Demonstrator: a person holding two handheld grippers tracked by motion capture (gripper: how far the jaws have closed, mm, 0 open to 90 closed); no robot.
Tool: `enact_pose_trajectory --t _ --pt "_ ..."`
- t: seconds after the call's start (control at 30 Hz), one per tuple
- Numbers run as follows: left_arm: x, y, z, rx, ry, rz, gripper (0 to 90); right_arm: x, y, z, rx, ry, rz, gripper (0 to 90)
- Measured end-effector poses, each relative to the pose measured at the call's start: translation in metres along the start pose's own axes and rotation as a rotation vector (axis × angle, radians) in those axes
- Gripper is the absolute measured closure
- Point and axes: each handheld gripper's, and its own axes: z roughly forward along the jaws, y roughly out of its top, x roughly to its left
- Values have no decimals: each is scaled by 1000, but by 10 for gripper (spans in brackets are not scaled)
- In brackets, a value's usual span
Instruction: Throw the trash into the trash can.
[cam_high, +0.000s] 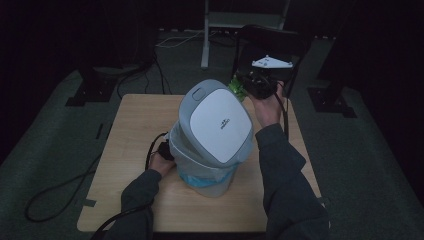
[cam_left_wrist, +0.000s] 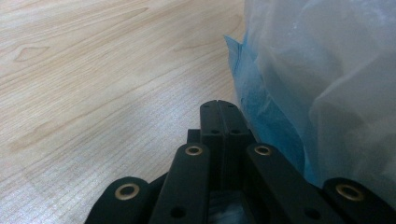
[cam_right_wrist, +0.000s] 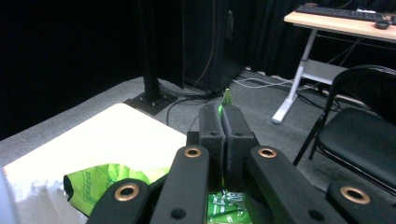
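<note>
Standing near the table's (cam_high: 125, 150) centre, the grey-lidded trash bin (cam_high: 212, 145) leans with its raised lid (cam_high: 216, 120) facing us, hinge end toward 11 o'clock; its bag (cam_left_wrist: 327, 74) drapes the sides. We see our left gripper (cam_left_wrist: 218, 106) pressed closed with nothing between its jaws, low at the bin's 9 o'clock. Our right gripper (cam_right_wrist: 220, 112) at 1 o'clock is clamped on a green wrapper (cam_right_wrist: 100, 184). A black chair (cam_right_wrist: 364, 135) stands beyond.
</note>
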Motion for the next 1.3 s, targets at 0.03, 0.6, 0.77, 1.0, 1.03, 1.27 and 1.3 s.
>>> enact_pose_trajectory --t 0.03,0.6,0.77,1.0,1.03,1.27,1.3 --pt "0 0 0 0 0 0 900 0 0 0 0 0 0 883" --pt "0 0 0 0 1 0 900 12 16 -1 -33 93 -1 884" --pt "0 0 0 -1 1 0 900 15 23 -1 -38 96 -13 884" --pt "0 0 0 -1 1 0 900 20 34 0 -52 112 -16 884" --pt "0 0 0 -1 1 0 900 20 34 0 -52 112 -16 884" --pt "0 0 0 0 1 1 900 26 35 2 -44 159 -13 884" --pt "0 0 0 -1 1 1 900 29 33 2 -41 185 -16 884"
